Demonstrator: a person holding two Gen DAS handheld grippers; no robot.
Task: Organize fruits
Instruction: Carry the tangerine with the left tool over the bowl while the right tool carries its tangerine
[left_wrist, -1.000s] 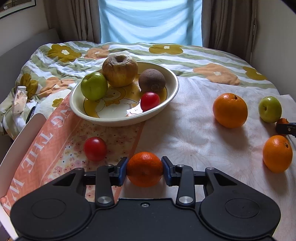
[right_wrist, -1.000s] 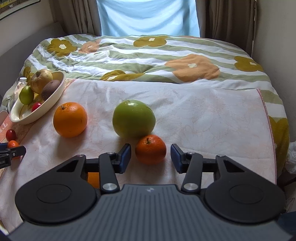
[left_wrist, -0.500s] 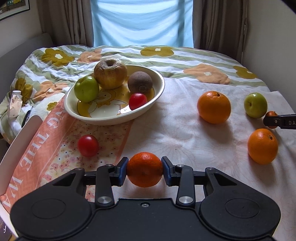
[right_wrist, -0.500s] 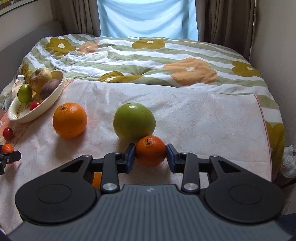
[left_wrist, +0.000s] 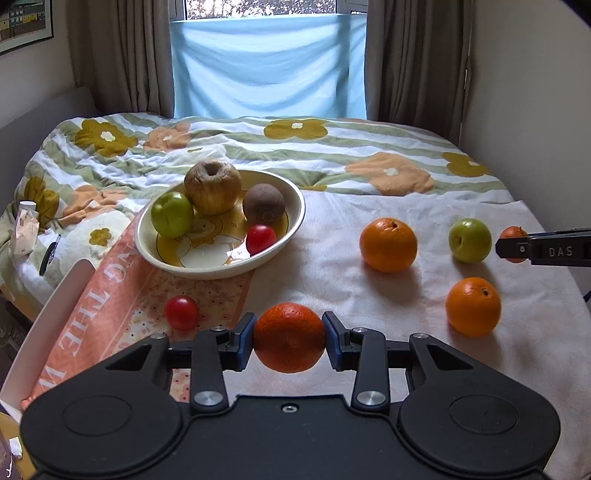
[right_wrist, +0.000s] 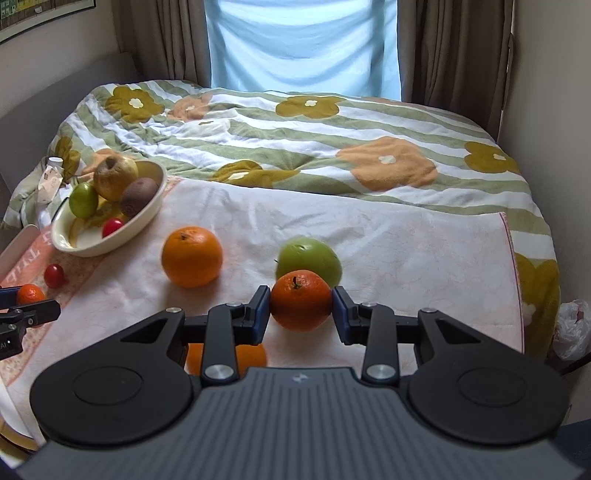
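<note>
Right gripper (right_wrist: 301, 311) just closed on a tangerine (right_wrist: 301, 300) and lifted it, right of the bowl (left_wrist: 295, 221). Left gripper (left_wrist: 289, 341) stays clamped on another mandarin (left_wrist: 289, 338). Both probably bowl-bound.

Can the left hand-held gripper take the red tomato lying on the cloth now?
Probably not yet. The left hand-held gripper is shut on a small orange, so its jaws are full, though the red tomato lies close by and unobstructed.

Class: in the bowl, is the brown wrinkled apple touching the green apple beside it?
Touching. In the left wrist view the wrinkled apple leans against the green apple in the bowl, no gap between them.
</note>
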